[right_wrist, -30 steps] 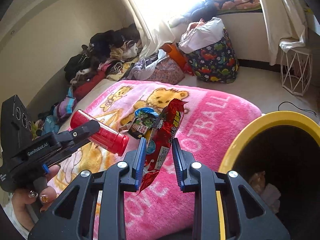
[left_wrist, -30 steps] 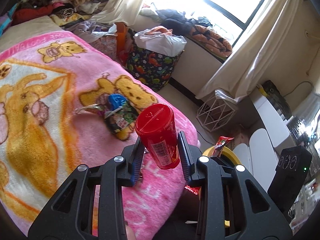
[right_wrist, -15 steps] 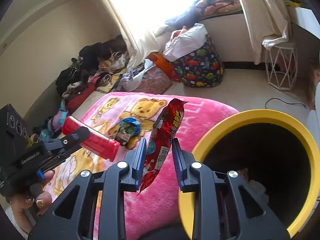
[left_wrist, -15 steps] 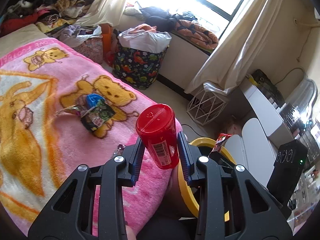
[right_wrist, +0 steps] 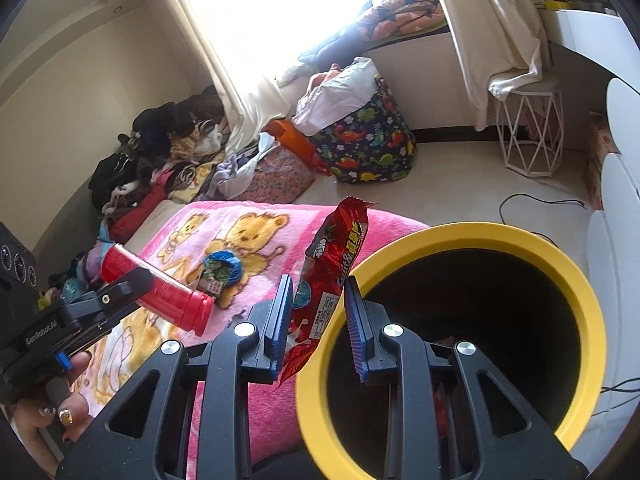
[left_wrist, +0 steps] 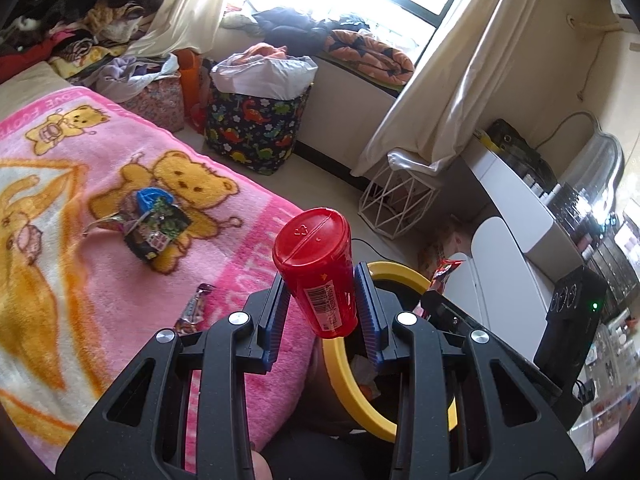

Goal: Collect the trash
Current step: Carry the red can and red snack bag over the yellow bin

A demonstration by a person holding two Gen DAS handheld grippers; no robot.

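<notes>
My left gripper (left_wrist: 320, 312) is shut on a red plastic canister (left_wrist: 316, 260), held lid-up over the edge of the pink bear blanket (left_wrist: 80, 240), just left of the yellow-rimmed bin (left_wrist: 340, 368). My right gripper (right_wrist: 318, 312) is shut on a red snack wrapper (right_wrist: 338, 248) that stands upright between its blue pads, at the left rim of the bin (right_wrist: 400, 248). The bin is dark inside, with some scraps at the bottom. The right wrist view also shows the left gripper (right_wrist: 132, 284) with the canister (right_wrist: 172, 300), held by a hand. More wrappers (left_wrist: 156, 224) and a small one (left_wrist: 196, 308) lie on the blanket.
A dinosaur-print bag (left_wrist: 256, 128) stuffed with cloth stands on the floor by the window. A white wire stool (left_wrist: 396, 208) sits under the curtain, and a black cable (right_wrist: 540, 202) crosses the floor. Clothes (right_wrist: 152, 160) are piled at the bed's far end. White furniture (left_wrist: 520, 216) lines the right side.
Both grippers have carried their loads sideways from over the blanket to the yellow bin. The bin's mouth now fills much more of the right wrist view. Neither grip has changed.
</notes>
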